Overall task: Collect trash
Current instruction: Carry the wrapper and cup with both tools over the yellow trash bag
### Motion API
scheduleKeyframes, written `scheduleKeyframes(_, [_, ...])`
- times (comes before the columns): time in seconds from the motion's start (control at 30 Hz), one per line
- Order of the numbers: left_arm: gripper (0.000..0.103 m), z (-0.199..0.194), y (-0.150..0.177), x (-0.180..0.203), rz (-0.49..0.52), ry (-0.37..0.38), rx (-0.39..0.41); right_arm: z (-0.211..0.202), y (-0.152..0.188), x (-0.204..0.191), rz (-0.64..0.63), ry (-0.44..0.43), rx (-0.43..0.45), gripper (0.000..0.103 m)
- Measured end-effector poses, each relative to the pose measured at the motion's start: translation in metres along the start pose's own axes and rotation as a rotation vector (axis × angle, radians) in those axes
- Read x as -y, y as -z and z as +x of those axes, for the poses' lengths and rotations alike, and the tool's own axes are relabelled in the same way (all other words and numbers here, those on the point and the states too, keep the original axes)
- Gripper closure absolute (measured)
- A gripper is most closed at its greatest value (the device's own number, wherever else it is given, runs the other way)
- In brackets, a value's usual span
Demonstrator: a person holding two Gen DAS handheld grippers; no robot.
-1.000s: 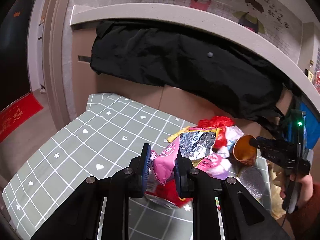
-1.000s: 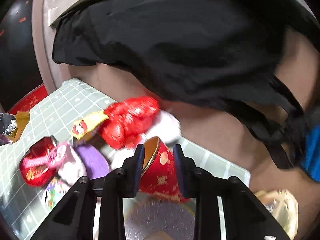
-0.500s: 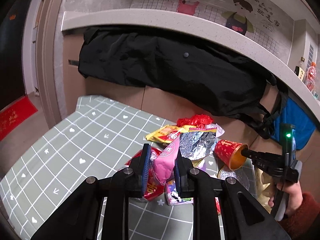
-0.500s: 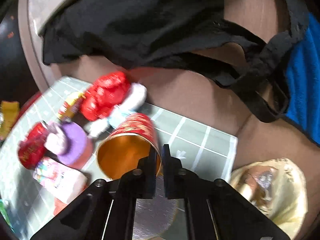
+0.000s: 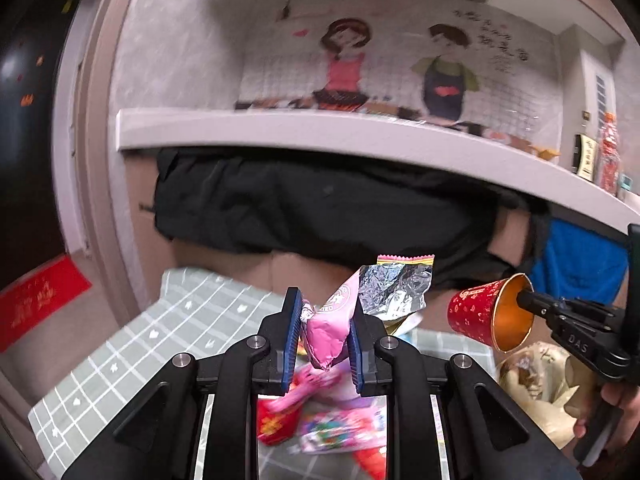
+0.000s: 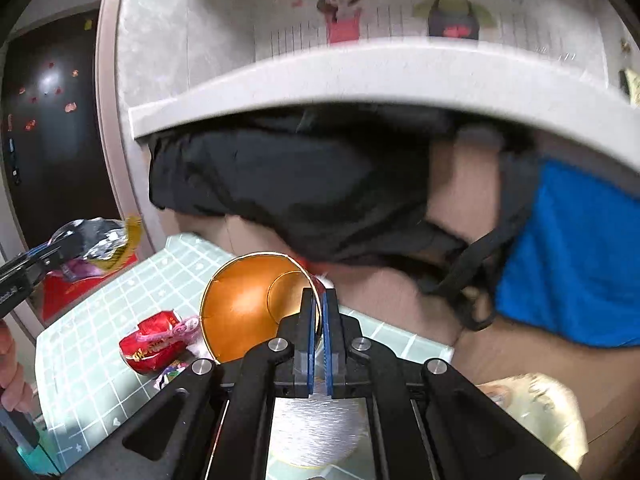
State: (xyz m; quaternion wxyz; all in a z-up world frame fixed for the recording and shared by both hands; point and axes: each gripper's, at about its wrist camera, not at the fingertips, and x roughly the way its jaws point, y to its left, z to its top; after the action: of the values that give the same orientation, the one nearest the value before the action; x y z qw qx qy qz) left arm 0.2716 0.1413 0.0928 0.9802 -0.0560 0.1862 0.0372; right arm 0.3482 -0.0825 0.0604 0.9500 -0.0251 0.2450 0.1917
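Note:
My left gripper [image 5: 323,334] is shut on a pink snack wrapper [image 5: 326,330] with a crumpled foil inside [image 5: 394,290], held up above the table. My right gripper [image 6: 319,316] is shut on the rim of a red paper cup with a gold inside [image 6: 250,306], lifted and tipped on its side. In the left wrist view the same cup [image 5: 486,316] hangs at the right on the right gripper's [image 5: 526,300] fingertips. More wrappers [image 5: 320,424] lie on the green checked tablecloth [image 5: 160,344] below. The red wrapper [image 6: 154,346] also lies there.
A yellowish plastic bag [image 5: 536,384] sits open at the table's right end. A black garment [image 5: 320,208] and a blue cloth [image 5: 580,268] hang under a white counter edge [image 5: 320,132] behind the table. A round silver disc [image 6: 316,428] lies under my right gripper.
Both grippers rose from the table. The right one closed on the cup's rim and lifted the cup. The left carried the pink wrapper upward; the trash pile now lies lower in view.

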Motion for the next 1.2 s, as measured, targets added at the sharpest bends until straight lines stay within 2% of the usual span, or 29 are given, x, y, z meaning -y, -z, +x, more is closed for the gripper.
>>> scheduleKeyframes(0.2, [0.081,-0.007,-0.010,0.066,0.055,0.078,0.036,-0.059,0.003,0.046,0.023,0.067,0.067,0.100])
scheduleKeyframes(0.57, [0.081,0.007,0.008,0.185,0.147,0.282,-0.037,-0.142,0.030,0.143,0.126,0.233,0.112,0.100])
scheduleKeyframes(0.77, [0.081,0.027,0.026,0.226,0.160,0.353,-0.120,-0.156,0.055,0.178,0.175,0.282,0.082,0.100])
scheduleKeyframes(0.97, [0.081,0.052,0.047,0.247,0.161,0.410,-0.230,-0.154,0.086,0.201,0.220,0.300,0.041,0.100])
scheduleKeyframes(1.2, [0.081,0.070,0.072,0.265,0.174,0.446,-0.309,-0.144,0.107,0.221,0.275,0.295,-0.003,0.099])
